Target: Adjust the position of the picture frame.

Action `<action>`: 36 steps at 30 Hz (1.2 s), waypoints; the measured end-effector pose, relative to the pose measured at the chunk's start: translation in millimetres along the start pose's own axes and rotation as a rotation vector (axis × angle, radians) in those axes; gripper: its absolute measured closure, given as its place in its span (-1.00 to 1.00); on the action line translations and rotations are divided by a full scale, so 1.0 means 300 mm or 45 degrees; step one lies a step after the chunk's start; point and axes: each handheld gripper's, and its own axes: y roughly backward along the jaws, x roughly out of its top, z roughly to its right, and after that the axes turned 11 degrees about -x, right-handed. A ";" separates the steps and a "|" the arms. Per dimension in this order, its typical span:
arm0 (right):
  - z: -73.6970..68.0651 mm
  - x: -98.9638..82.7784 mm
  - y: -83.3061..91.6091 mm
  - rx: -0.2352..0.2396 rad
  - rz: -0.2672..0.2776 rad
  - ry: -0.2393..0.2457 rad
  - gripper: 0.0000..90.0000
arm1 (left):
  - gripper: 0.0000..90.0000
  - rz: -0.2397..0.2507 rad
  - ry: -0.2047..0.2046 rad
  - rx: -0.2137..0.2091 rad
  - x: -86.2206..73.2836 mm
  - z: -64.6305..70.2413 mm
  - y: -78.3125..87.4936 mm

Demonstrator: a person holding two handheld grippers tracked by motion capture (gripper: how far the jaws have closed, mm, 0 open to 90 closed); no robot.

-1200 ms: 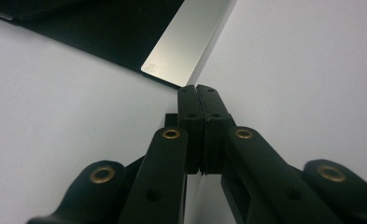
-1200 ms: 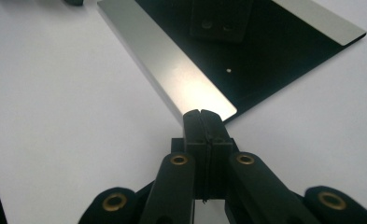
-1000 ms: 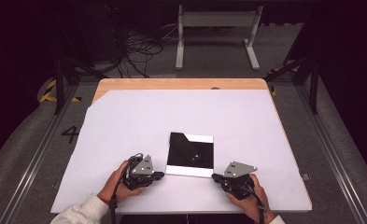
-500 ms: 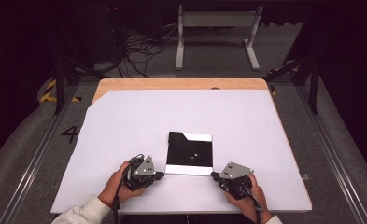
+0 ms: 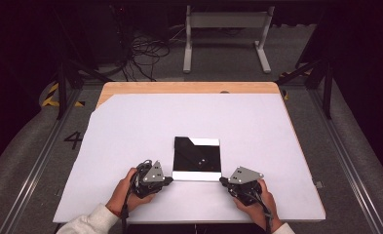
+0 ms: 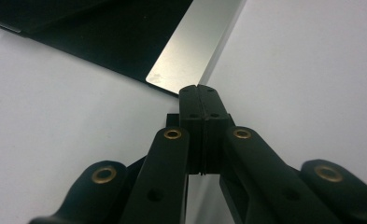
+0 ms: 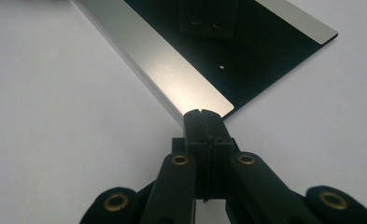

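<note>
A flat, glossy black square plate [image 5: 197, 157] with a silver strip along its near edge lies on the white table top [image 5: 145, 126]. My left gripper [image 5: 169, 179] rests on the table with its jaws pressed together and its tip at the plate's near left corner. In the left gripper view the shut tip [image 6: 200, 88] meets the corner of the silver strip [image 6: 195, 46]. My right gripper [image 5: 223, 180] is also shut, at the near right corner. Its tip [image 7: 202, 113] touches the strip's end [image 7: 172, 70]. Nothing sits between either pair of jaws.
The white sheet covers a wooden table whose far edge [image 5: 189, 87] stays bare. Beyond it, cables [image 5: 145, 53] and a metal stand [image 5: 225, 34] sit on the grey floor. Rails [image 5: 43, 156] run along both sides of the table.
</note>
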 end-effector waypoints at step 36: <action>0.012 0.010 -0.017 -0.009 -0.003 -0.018 1.00 | 1.00 0.025 0.037 0.035 0.010 -0.046 -0.012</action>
